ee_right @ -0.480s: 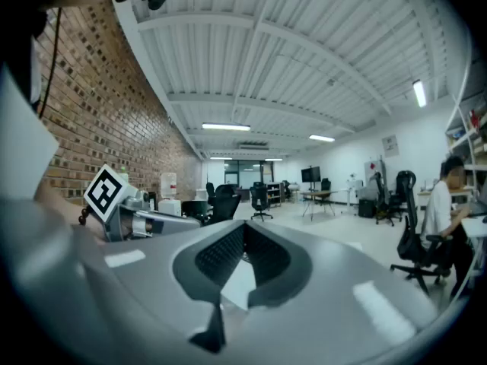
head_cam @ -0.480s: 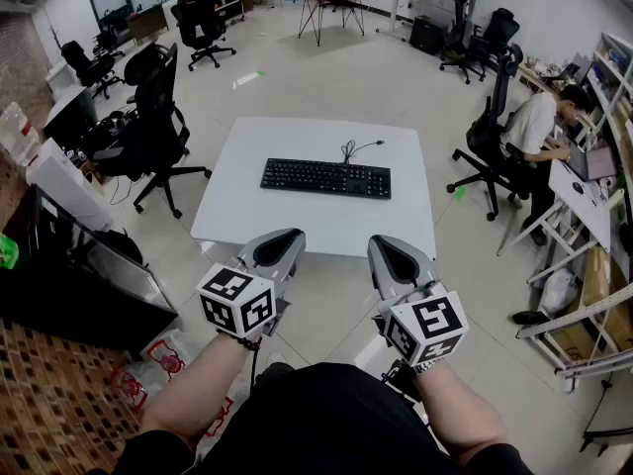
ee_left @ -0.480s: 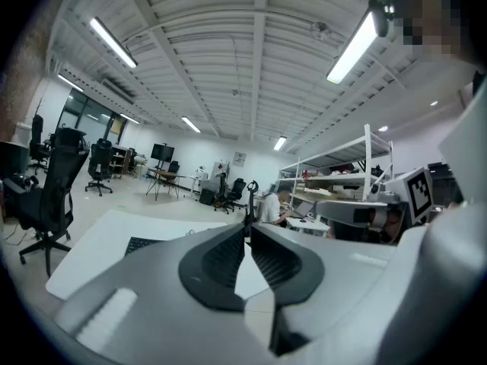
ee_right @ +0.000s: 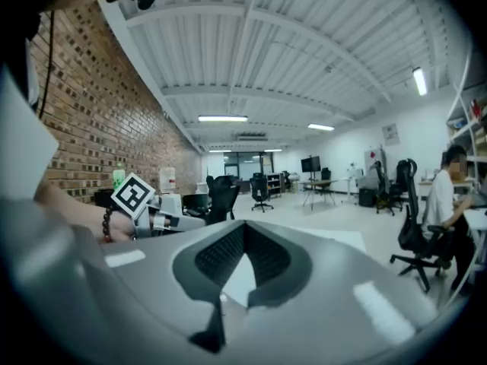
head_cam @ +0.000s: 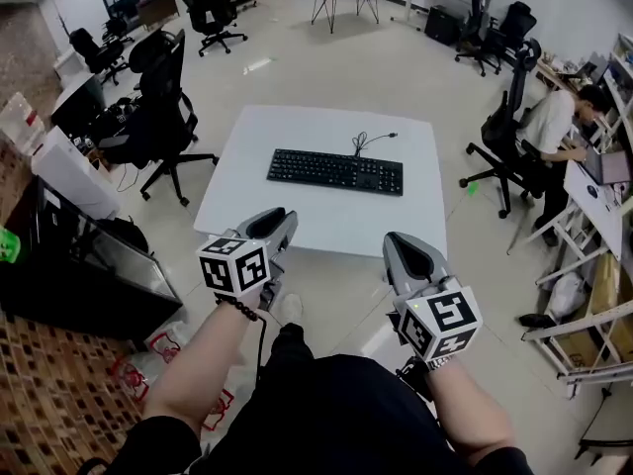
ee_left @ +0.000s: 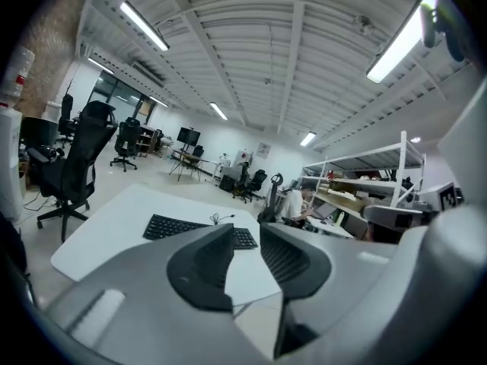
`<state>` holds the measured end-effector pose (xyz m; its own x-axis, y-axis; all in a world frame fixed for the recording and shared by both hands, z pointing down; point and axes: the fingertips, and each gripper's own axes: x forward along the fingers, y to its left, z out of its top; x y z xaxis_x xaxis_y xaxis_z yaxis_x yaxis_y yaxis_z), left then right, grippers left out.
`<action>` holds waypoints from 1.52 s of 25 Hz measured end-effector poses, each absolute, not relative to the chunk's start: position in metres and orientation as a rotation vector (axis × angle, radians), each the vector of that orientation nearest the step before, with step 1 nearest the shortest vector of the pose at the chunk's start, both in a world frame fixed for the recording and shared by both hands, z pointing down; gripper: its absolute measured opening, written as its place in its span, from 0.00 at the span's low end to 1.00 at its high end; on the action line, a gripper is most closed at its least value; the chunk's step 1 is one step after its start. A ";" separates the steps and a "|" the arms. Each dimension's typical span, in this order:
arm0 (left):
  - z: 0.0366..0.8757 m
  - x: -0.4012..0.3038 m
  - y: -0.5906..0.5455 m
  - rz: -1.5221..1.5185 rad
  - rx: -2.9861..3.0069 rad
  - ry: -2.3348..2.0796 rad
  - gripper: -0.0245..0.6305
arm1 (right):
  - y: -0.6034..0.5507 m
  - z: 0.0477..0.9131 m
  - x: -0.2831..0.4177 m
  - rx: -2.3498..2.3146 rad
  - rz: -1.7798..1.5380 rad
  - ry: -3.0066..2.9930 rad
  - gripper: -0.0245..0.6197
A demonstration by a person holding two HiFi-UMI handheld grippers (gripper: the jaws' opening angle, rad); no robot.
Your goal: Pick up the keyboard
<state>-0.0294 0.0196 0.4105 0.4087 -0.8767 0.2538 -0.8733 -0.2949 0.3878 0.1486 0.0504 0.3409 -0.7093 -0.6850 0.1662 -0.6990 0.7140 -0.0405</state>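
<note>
Looking down from the head view, I see at the far left a black office chair (head_cam: 163, 97) that stands just beside the left edge of the white table (head_cam: 252, 206).

The left gripper (head_cam: 280, 218) hangs at the near edge of the table, toward its left corner, with its marker cube (head_cam: 234, 265) turned up to the camera. In the left gripper view its jaws stand apart with a clear gap. Nothing is between them; only the table top and the floor show through the gap. The gripper points toward the keyboard but does not touch it.

The black keyboard (head_cam: 334, 171) lies flat across the middle of the table, a little nearer to the far edge and to the right edge. Its long side runs along the near edge. Its black cable (head_cam: 371, 144) lies in a loose curl just behind it, at the far edge.

The right gripper (head_cam: 398, 243) hangs at the near edge toward the right corner, also apart from the keyboard. In the right gripper view its jaw tips meet, so it is closed, and it holds nothing.

At the far right, well apart from the table, a person (head_cam: 554, 122) sits on a chair at a desk.
</note>
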 end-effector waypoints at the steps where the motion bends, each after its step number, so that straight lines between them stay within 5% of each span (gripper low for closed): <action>1: 0.418 -0.038 0.010 -0.001 2.182 -1.497 0.17 | 0.045 0.344 0.147 1.131 0.157 -2.772 0.04; 20: 0.611 -0.192 -0.230 0.227 1.736 -1.354 0.24 | -0.139 0.419 0.104 1.309 0.504 -2.528 0.04; 38: 0.655 -0.191 -0.258 0.217 1.666 -1.138 0.20 | -0.201 0.452 0.068 1.376 0.650 -2.424 0.04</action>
